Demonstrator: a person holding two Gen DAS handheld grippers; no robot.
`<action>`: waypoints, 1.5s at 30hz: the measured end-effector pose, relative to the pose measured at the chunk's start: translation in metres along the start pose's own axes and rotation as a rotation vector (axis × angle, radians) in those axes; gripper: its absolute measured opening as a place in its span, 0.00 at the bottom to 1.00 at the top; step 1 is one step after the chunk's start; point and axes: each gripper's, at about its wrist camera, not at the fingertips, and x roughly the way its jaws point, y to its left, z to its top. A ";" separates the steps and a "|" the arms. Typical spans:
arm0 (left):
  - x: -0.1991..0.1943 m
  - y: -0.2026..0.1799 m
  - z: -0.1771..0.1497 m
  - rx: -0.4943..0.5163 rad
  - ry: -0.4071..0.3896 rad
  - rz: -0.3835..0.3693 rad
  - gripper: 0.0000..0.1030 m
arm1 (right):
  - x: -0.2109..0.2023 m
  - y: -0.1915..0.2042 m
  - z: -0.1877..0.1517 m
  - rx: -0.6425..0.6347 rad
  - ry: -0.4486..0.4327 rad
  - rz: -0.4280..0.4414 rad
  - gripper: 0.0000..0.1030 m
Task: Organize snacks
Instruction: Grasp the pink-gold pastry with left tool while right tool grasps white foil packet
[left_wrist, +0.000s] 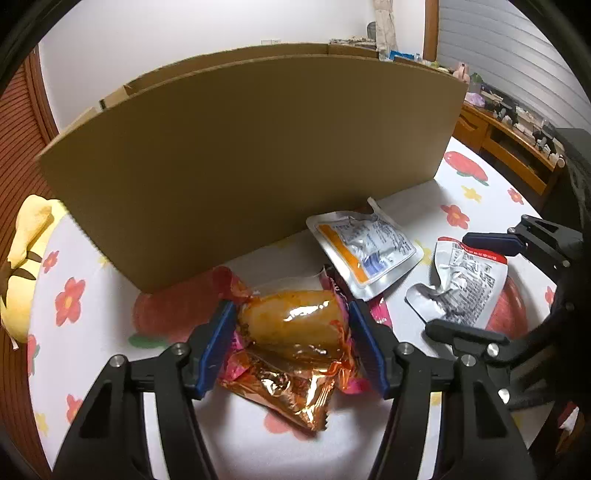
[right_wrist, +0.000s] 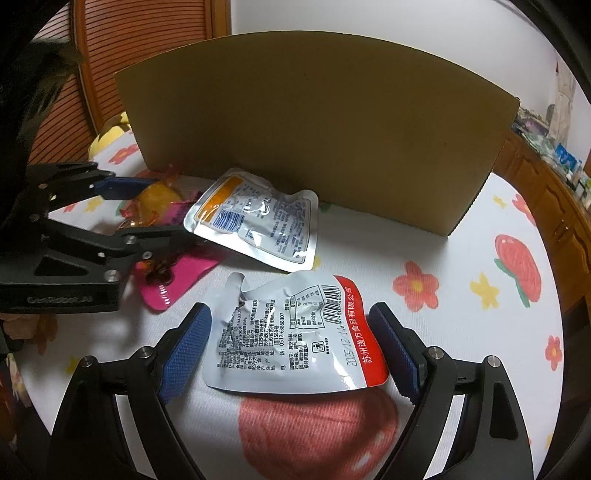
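Left tongs (left_wrist: 291, 343): your jaws straddle the orange snack packet (left_wrist: 291, 339), pads just beside it; I cannot tell if they press.
Right tongs (right_wrist: 291, 350): apart, around the red-edged silver pouch (right_wrist: 291, 332), not pressing.
Orange-striped silver pouch (right_wrist: 258, 218): flat by the cardboard box (right_wrist: 314, 122), mid-surface (right_wrist: 461, 332).

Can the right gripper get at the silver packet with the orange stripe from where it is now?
Probably yes, but not directly. The right gripper straddles the red-edged silver packet, which lies between it and the orange-striped packet. Nothing covers that packet, so lifting over the near one should reach it.
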 end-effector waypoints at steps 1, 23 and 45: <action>-0.002 -0.001 0.000 -0.001 -0.007 0.004 0.60 | 0.000 0.000 0.000 0.000 0.000 0.000 0.87; -0.053 0.014 -0.010 -0.091 -0.148 -0.011 0.60 | -0.006 -0.004 -0.008 -0.022 0.009 0.017 0.83; -0.055 0.009 -0.012 -0.098 -0.157 -0.012 0.60 | -0.038 -0.010 -0.022 0.004 -0.076 0.086 0.41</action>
